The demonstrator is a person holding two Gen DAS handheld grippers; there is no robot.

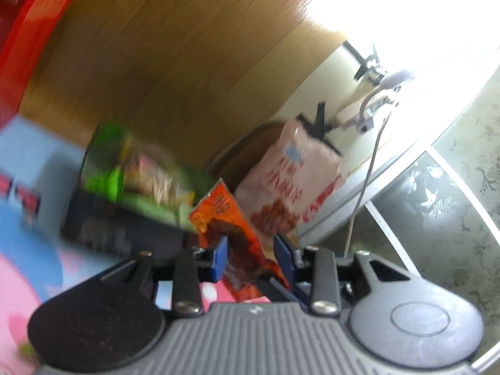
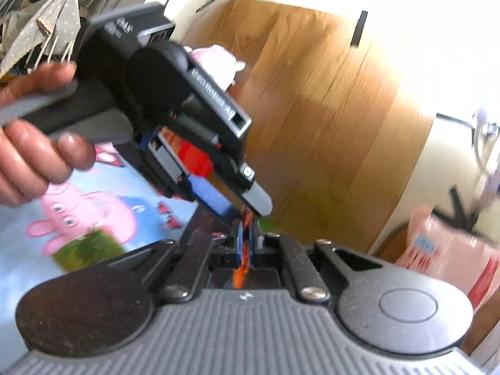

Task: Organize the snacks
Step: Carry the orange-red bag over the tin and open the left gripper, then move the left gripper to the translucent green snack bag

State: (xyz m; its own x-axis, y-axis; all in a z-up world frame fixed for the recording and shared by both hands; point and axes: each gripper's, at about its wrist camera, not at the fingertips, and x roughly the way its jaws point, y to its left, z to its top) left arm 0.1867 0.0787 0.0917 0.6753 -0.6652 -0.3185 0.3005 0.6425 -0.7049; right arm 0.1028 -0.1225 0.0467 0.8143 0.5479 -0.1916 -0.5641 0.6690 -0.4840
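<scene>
Left wrist view, frame centre: left tongs (image 1: 251, 251) spread around orange packet (image 1: 228, 218), not pinching. Right tongs (image 2: 247, 243) pinch its edge. Packet likely light, crinkly, slippery; grip flat seam.

No legible text on any packaging

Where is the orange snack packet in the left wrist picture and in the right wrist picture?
Left wrist: the orange packet stands low in the centre, between the left gripper's blue fingers.
Right wrist: only its orange edge shows, low in the centre, pinched in the shut right gripper.
Shared landmark: the pink bag, right of centre in the left view, at the right edge in the right view.
</scene>
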